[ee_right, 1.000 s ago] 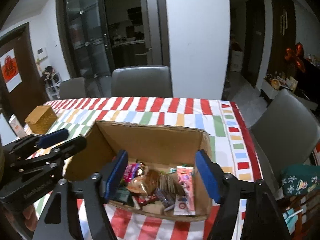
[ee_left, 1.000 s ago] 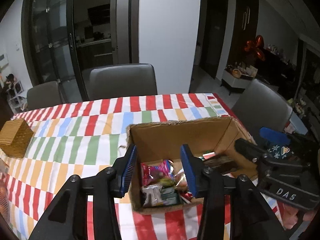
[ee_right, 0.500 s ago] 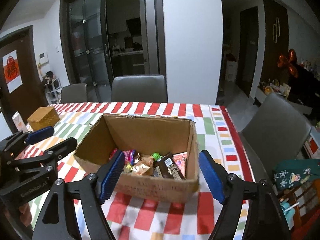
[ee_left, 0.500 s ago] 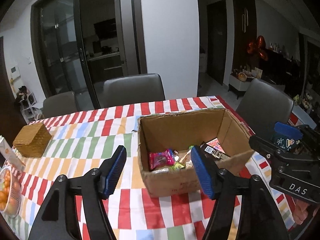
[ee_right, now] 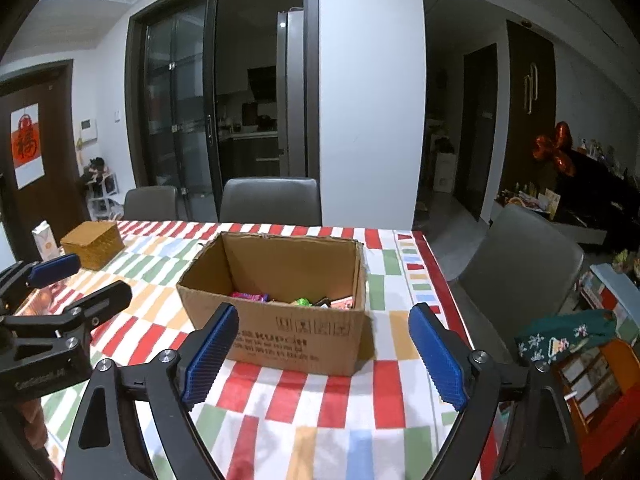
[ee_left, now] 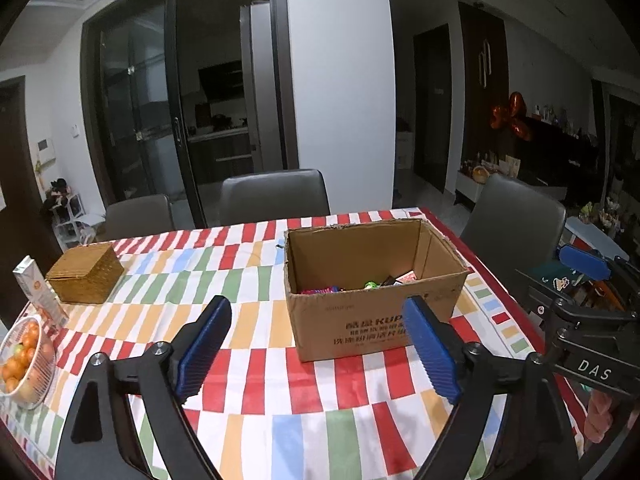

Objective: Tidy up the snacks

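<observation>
Both the left hand-held gripper (ee_left: 316,344) and right hand-held gripper (ee_right: 324,352) hang empty, jaws opening, clear of the cardboard box (ee_left: 372,312); snacks (ee_right: 296,300) sit gathered inside, suggesting sorting is finished.

Snacks (ee_left: 374,285) mostly hidden behind near wall of cardboard box (ee_left: 372,320); only tops of a few wrappers show, kinds unreadable; box print partly covered by left gripper (ee_left: 316,344) pad at 4 o'clock; fruit bowl (ee_left: 24,360) cut off by left edge of left wrist view; right gripper (ee_right: 324,356) arms run off bottom edge; hand (ee_left: 600,416) under other gripper barely visible, 4 o'clock; shelf items at 3 o'clock too small to tell.
</observation>
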{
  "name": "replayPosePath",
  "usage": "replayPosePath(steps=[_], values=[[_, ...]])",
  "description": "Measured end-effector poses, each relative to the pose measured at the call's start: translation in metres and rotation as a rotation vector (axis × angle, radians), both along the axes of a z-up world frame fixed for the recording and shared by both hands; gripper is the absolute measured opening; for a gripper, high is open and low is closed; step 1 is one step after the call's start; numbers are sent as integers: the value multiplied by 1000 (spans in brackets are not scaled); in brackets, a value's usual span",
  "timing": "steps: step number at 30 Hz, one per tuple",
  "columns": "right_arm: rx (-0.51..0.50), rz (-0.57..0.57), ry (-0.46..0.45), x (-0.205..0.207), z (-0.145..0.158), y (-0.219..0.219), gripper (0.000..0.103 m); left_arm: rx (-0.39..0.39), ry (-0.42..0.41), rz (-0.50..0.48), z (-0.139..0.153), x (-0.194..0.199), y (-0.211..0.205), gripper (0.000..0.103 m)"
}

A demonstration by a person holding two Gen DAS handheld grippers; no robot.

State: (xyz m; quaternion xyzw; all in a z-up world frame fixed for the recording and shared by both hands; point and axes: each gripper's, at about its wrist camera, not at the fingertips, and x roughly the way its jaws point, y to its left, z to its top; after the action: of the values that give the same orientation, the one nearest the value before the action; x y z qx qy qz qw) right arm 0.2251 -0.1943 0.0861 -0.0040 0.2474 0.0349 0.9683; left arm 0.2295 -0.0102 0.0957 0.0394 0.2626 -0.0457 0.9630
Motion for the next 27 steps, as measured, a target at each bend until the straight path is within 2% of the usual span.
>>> replayPosePath(steps=[11, 27], values=[[-23, -39, -36, -49, -4, -4, 92, -37, -6, -8, -7, -41, 3, 96], [-19, -34, -37, -86, -4, -6, 92, -27, -37, -25, 0, -74, -1, 100]])
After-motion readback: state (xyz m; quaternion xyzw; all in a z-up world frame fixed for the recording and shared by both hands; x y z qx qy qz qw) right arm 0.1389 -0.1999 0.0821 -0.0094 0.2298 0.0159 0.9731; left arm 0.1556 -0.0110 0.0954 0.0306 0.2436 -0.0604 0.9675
